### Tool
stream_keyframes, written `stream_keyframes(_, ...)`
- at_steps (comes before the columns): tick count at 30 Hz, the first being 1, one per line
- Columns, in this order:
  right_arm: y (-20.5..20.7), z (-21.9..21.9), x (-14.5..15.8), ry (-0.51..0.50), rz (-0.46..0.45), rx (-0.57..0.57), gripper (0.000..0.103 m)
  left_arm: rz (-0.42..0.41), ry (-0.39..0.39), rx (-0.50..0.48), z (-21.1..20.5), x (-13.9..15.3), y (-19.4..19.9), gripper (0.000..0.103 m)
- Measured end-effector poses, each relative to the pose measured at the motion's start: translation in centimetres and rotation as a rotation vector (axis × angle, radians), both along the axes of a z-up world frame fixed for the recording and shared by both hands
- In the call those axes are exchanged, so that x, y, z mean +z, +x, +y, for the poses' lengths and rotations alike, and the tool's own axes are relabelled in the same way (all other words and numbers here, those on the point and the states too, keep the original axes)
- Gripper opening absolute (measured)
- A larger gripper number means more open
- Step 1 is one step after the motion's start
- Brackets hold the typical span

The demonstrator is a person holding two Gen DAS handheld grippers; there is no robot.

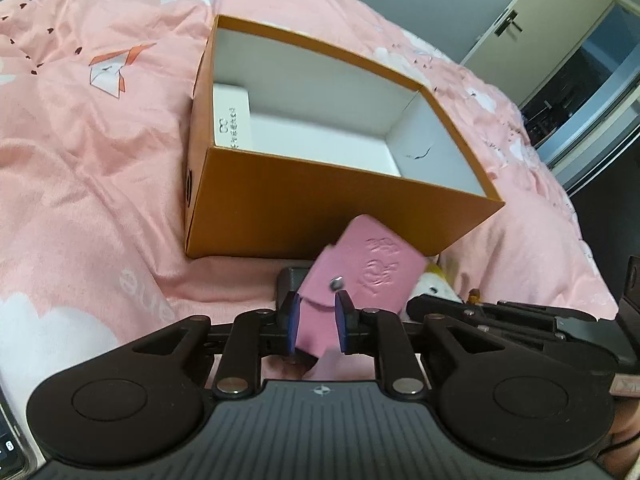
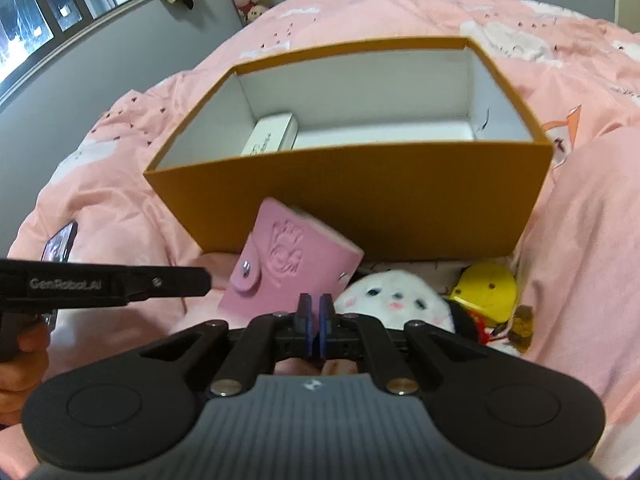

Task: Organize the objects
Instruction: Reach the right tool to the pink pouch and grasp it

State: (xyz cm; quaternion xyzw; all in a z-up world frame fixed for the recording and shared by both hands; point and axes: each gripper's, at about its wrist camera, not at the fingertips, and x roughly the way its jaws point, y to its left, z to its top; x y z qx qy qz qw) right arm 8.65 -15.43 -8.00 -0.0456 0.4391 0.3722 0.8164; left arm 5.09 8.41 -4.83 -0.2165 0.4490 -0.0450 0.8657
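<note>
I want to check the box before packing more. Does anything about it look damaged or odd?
Yes, a small thing. The orange box has a thin dark crack-like mark on its white inner wall, near one corner. Otherwise it looks sound, with a white carton lying inside. I cannot tell if the mark is a tear or a scribble.

The marking "GenRobot.AI" is printed in pale letters on the black body of the left gripper (image 2: 100,282), as seen from the right wrist view. Dark print is carried on the small white box (image 1: 231,114) lying inside the orange box (image 1: 320,208), but it is too blurred to be read. An embossed emblem is pressed into the pink wallet (image 1: 368,268); no letters can be made out in it.
</note>
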Motion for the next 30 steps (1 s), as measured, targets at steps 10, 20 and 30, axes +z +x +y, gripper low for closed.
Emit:
stream_keyframes(10, -1.3, -3.3, 1.7, 0.014, -0.045, -0.040, 0.007, -0.015, 0.068, -0.173, -0.4, 1.6, -2.7, 0.039)
stream_keyframes(20, -4.0, -4.4, 0.1, -0.230, 0.088, 0.161, 0.012, 0.123, 0.324, -0.366, -2.7, -0.1, -4.9, 0.039)
stream_keyframes(30, -5.9, -2.4, -1.8, -0.260, 0.107, 0.388, 0.012, 0.151, 0.330, -0.476, -5.5, -2.1, -4.6, 0.024)
